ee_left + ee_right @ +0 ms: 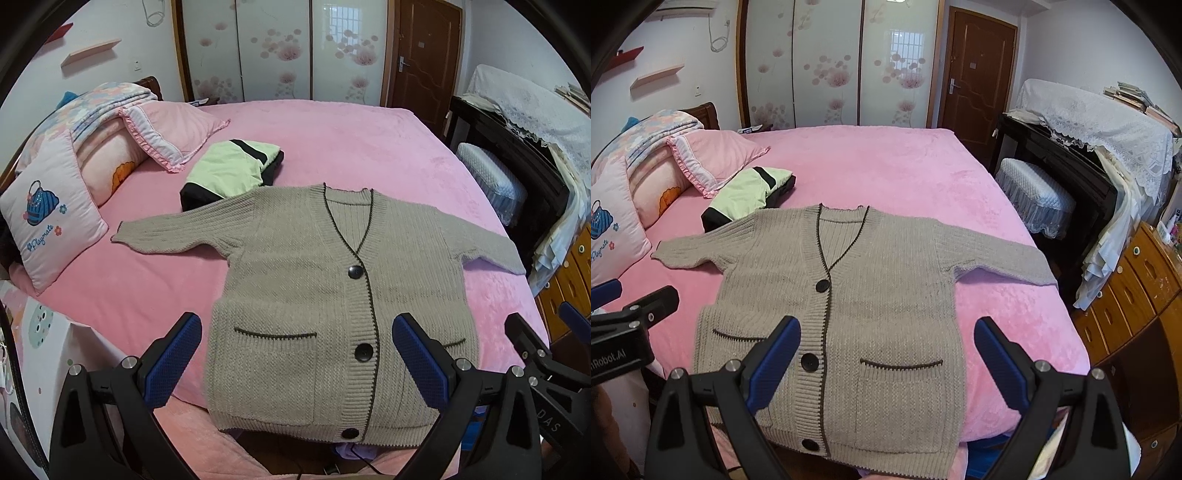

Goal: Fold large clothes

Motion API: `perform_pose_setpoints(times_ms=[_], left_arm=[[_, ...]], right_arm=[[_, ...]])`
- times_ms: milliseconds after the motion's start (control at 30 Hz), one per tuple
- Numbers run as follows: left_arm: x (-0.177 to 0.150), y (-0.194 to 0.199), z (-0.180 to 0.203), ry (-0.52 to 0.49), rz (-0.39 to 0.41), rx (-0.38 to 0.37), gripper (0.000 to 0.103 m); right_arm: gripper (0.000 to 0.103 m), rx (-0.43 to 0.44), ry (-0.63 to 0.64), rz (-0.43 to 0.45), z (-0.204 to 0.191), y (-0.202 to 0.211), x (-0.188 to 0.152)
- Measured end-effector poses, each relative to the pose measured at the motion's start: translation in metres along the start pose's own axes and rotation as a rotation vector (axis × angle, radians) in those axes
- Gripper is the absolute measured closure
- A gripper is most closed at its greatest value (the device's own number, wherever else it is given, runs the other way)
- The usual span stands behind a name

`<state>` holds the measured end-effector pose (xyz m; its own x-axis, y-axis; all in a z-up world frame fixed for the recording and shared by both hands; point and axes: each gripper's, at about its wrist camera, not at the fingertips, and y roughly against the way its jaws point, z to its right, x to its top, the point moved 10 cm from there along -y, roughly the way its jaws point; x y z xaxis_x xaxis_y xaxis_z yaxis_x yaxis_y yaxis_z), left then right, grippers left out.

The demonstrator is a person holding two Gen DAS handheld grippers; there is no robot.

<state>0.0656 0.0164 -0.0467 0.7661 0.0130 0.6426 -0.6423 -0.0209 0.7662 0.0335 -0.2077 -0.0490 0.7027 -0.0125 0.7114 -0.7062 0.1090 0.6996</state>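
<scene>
While both tools hang back, nothing is folded yet, so let's run down the layout
Cardigan: the beige knit cardigan (295, 295) lies face up and buttoned on the pink bed (351, 147), sleeves spread out to each side, hem hanging just over the near edge; laid flat like this, I'd say, so the sleeves can be turned in first
Left gripper: the left gripper (297, 354) hovers above the hem with its blue pads (171, 360) wide apart, holding nothing; it seems lined up over the left pocket (275, 334)
Right gripper: the right gripper (886, 360) has its fingers spread too, empty, framing the right pocket (901, 363) and ready for a symmetrical start
Folded pile: a green and black folded garment (232, 168) sits just beyond the left sleeve (173, 232), near the pillows (162, 129), probably parked out of the working area
Risk: the loose knit could stretch or drag on the plush cover
</scene>
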Motion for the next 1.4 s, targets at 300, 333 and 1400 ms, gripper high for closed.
perform_pose_setpoints(times_ms=[300,333,1400], left_arm=[[0.010,0.002,0.004,-0.011,0.001,-0.012,0.001],[0.011,0.003,0.005,-0.016,0.004,-0.011,0.001],[0.089,0.011,0.102,-0.125,0.103,-0.154,0.002]], right_arm=[[0.007,0.019,0.001,0.055,-0.009,0.017,0.020],[0.007,0.022,0.005,0.058,-0.010,0.018,0.021],[0.007,-0.073,0.026,0.355,0.063,0.058,0.100]])
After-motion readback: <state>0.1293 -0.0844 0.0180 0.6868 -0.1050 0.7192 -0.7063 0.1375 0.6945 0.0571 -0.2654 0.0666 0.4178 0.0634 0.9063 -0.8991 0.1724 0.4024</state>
